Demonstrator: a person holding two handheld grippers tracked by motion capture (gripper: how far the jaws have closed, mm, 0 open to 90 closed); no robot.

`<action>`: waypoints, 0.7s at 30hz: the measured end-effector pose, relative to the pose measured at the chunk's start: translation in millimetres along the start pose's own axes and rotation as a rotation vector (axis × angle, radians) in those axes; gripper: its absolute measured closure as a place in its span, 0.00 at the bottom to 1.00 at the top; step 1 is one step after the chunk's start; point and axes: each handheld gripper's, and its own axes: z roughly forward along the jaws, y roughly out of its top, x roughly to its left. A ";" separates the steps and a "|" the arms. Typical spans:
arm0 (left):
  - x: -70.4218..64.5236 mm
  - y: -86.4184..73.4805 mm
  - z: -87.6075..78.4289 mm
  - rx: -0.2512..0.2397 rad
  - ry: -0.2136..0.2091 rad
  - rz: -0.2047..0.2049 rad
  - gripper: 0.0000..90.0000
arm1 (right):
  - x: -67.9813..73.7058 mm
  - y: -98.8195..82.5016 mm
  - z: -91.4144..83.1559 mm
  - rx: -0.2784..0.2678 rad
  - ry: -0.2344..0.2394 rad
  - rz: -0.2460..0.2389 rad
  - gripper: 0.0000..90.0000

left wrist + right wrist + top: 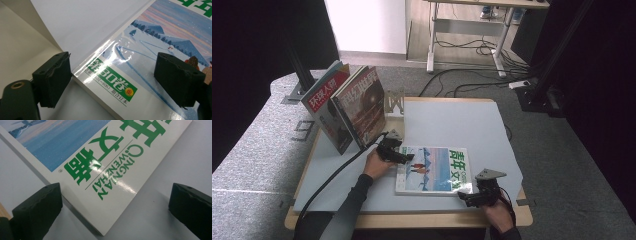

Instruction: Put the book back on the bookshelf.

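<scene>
A magazine point(432, 167) with a snowy landscape and green characters on its cover lies flat on the white mat near the table's front. My left gripper point(408, 157) is at its far left corner. In the left gripper view the left gripper point(112, 67) stands open astride that corner of the magazine point(150, 37), one jaw over the mat and the other over the cover. My right gripper point(463, 196) is at the near right corner. The right gripper view shows the right gripper point(117, 192) open too, with the magazine point(82, 145) corner between the jaws and untouched.
Two magazines, one red-titled point(324, 102) and one brown point(364, 102), stand upright at the table's back left against a metal bookend point(394, 105). The white mat point(452, 125) covers most of the tabletop. Desk legs and cables lie on the floor beyond.
</scene>
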 end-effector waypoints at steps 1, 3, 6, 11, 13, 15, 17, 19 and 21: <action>0.5 0.2 -0.9 0.014 -0.002 0.001 0.16 | -0.5 0.1 -0.4 0.000 -0.006 0.000 0.00; 1.3 -0.3 -2.4 0.034 -0.012 -0.008 0.16 | -0.9 0.1 -0.4 0.001 -0.006 0.003 0.00; 1.2 -1.0 -4.6 0.050 -0.016 -0.004 0.16 | -2.4 0.4 -0.8 0.002 -0.017 0.006 0.00; -1.4 -3.4 -6.8 0.050 -0.010 -0.008 0.16 | -5.8 0.9 -1.8 0.001 -0.040 0.007 0.00; -1.7 -4.3 -8.3 0.056 -0.012 -0.002 0.16 | -6.9 1.0 -2.0 0.001 -0.047 0.012 0.00; -1.9 -4.4 -9.4 0.062 -0.016 0.003 0.16 | -10.1 1.0 -2.1 -0.001 -0.053 0.017 0.00; -0.4 -3.7 -10.6 0.063 -0.021 0.025 0.17 | -12.6 1.4 -1.9 0.001 -0.051 0.024 0.00; 0.3 -2.6 -10.1 0.041 -0.015 0.038 0.21 | -14.3 2.3 -1.7 -0.002 -0.067 0.021 0.00; 1.3 -0.8 -7.4 0.025 -0.009 0.047 0.21 | -15.8 3.1 -1.6 -0.003 -0.079 0.022 0.00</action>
